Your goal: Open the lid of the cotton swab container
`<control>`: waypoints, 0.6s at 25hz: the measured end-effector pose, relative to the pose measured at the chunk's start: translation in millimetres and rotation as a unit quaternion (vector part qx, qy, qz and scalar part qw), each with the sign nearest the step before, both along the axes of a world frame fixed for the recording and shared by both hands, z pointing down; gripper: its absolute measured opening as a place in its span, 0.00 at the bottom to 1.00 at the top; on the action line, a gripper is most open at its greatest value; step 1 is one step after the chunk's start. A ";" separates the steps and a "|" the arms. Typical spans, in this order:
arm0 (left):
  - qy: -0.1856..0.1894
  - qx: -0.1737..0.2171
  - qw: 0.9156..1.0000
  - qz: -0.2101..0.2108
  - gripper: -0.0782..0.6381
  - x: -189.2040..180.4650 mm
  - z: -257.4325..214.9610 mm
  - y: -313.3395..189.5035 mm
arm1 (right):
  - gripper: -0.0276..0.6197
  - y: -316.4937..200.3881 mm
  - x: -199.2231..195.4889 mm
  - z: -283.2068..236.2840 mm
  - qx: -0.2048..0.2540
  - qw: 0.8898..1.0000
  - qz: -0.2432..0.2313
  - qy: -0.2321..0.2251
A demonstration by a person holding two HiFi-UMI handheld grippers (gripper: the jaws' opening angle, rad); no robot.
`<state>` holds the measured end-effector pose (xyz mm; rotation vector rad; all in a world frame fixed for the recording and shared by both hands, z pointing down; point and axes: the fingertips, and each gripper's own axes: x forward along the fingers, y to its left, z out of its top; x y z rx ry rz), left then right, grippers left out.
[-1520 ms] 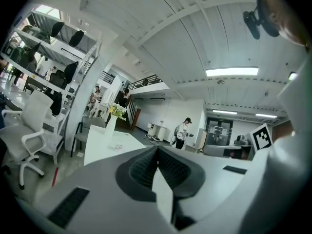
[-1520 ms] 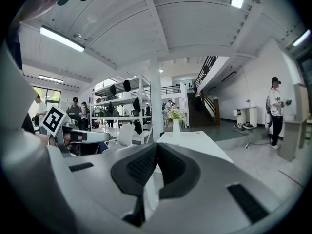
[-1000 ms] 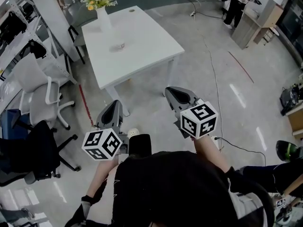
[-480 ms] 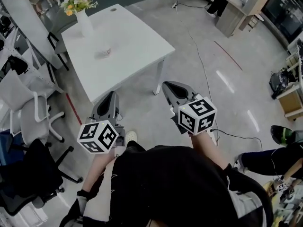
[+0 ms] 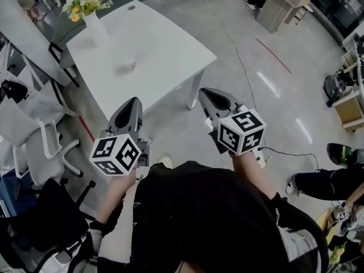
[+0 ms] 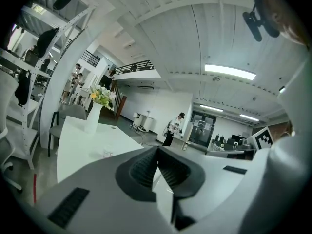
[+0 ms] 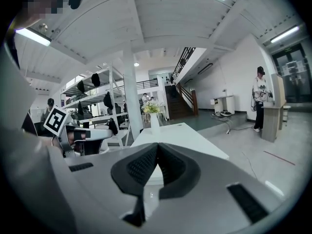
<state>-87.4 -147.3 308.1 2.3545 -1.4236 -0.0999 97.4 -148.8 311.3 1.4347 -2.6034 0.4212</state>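
The small pale tub we take for the cotton swab container (image 5: 129, 66) sits alone near the middle of the white table (image 5: 170, 50), too small here to show its lid. A vase of flowers (image 5: 91, 23) stands toward the far corner, well apart from it. Our left gripper (image 5: 131, 103) and right gripper (image 5: 206, 93) hang near the table's front edge, each with jaws pressed together on nothing. Reaching in like this, we judge we would only shove the light tub along. One gripper must steady it. Office chairs (image 5: 42, 144) crowd the left, and a cable (image 5: 245, 67) crosses the open floor on the right.
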 end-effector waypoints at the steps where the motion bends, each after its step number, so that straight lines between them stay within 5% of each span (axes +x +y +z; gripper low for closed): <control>1: 0.001 -0.001 1.000 0.003 0.12 -3.3 1.0 -4.3 | 0.05 -4.0 -2.6 1.2 -0.001 1.000 0.003 0.000; 15: 0.008 -0.002 1.000 0.024 0.12 -56.6 10.4 -55.8 | 0.05 -44.1 -46.5 -2.8 0.009 0.999 0.031 0.018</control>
